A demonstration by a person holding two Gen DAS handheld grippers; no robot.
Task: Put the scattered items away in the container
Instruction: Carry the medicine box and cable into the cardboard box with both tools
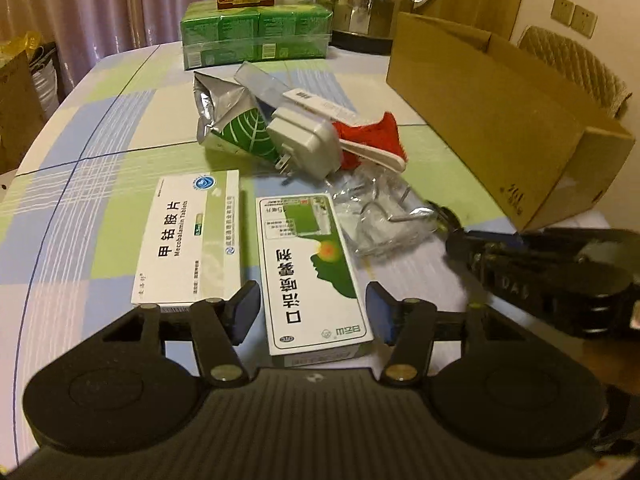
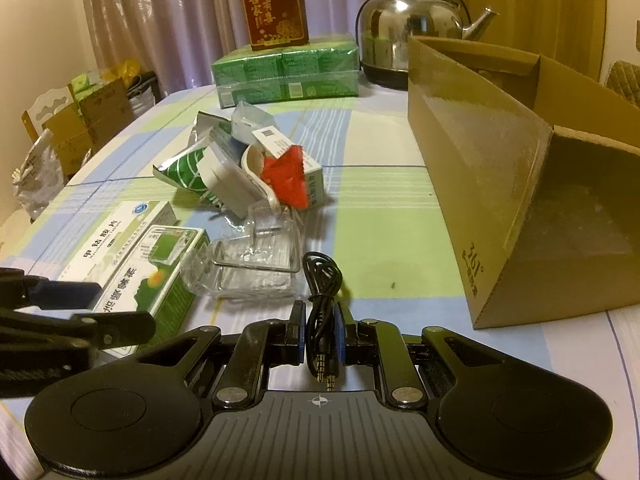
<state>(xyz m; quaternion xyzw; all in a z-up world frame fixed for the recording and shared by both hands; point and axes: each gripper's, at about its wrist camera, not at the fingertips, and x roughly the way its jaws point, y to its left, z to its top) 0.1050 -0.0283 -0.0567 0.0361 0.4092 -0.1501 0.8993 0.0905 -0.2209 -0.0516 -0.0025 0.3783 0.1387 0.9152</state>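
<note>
Right gripper [image 2: 320,334] pinches black audio cable [image 2: 322,292] near plugs; light, floppy, slip-prone. Left gripper [image 1: 312,312] wide, straddling green-white medicine box [image 1: 312,272], light, rigid, left of cardboard box [image 2: 500,184].

Coiled black cable [image 2: 321,292] beside open carton [image 2: 516,184]

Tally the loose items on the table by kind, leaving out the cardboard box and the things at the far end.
Medicine boxes: 2, white and green
Foil pouch: 1
Plug adapter: 1
Red brush: 1
Clear bags: 1 bunch, number of bags unclear
Audio cable: 1, gripped in the right tool
Total: 7, plus small pieces half hidden in the pile
</note>
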